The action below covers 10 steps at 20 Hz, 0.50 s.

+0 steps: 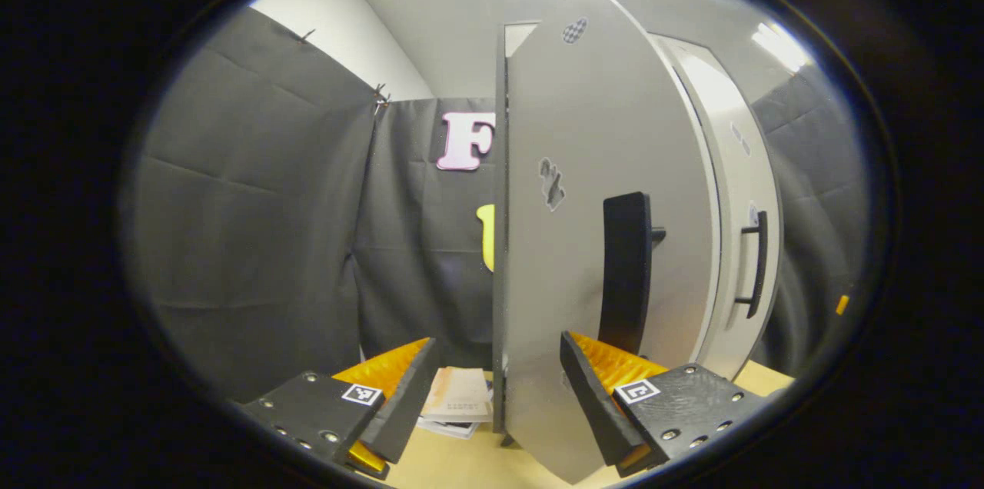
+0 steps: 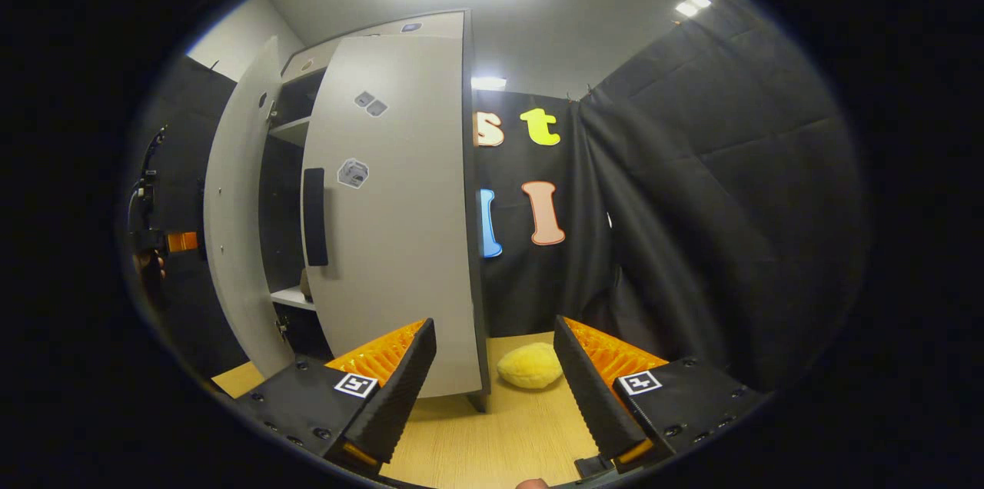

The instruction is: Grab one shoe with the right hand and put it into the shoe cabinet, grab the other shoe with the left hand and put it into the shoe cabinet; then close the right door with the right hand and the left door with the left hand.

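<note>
Right gripper view shows you the big gray shoe cabinet point(image 2: 369, 35) standing on the wooden table point(image 2: 507, 427). Its right door point(image 2: 400, 227) is partly open, and its left door point(image 2: 234, 227) swings wide open. Between them you can see a white shelf point(image 2: 296, 295) with a bit of a shoe point(image 2: 305, 283) on it, but it is too small to tell more. Your right gripper point(image 2: 496, 381) hangs near the right door's edge with its fingers wide apart, holding nothing. A yellow fluffy thing point(image 2: 530, 364) lies on the table past the fingers. In the left gripper view, your left gripper point(image 1: 500, 397) has its fingers apart on both sides of the left door's edge. The door's black handle point(image 1: 624, 270) is just past the right finger. Some papers point(image 1: 460, 400) lie on the table.
</note>
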Tool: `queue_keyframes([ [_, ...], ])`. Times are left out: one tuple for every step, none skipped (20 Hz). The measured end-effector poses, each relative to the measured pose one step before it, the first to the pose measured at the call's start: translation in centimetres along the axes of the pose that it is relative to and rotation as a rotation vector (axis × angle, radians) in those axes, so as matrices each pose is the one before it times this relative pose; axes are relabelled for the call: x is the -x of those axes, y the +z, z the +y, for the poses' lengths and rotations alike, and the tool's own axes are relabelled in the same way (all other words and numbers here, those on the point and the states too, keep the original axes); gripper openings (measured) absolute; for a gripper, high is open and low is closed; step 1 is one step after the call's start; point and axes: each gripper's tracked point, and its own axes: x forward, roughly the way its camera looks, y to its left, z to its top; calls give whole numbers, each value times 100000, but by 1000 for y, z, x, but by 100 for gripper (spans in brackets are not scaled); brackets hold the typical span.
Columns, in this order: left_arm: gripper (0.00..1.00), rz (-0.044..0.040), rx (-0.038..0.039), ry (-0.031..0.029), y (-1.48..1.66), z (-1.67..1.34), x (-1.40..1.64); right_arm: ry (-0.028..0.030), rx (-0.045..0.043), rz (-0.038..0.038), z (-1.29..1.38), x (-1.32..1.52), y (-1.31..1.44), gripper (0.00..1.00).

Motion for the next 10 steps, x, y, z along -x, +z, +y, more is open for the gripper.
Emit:
queue_keyframes([
  [100,44,932,-1684,-236,-1210,-324,-421,230,1064,-192,64,-280,98],
  [100,143,756,-2070,-56,-1342,-410,-442,87,635,-194,233,-316,98],
  [100,-119,323,-2125,-130,-1281,-441,-358,-88,132,-108,215,-123,98],
  [100,-629,216,-1506,-7,-1110,-502,-371,-205,116,-24,357,-117,98],
  [100,-523,-455,-533,-121,-849,-694,-307,-264,116,45,234,-95,98],
  [100,-686,-1159,99,-23,-548,-394,-155,-291,301,63,171,-262,98],
  [100,-733,-1473,24,68,-501,-261,9,-355,212,83,105,5,98],
  [100,-382,-1240,-107,64,-307,-138,195,-268,116,165,41,-9,98],
  [100,-298,-827,-296,-25,-13,187,195,-64,124,238,-87,27,98],
  [100,6,-437,-668,36,-73,104,208,-24,243,206,8,-173,98],
])
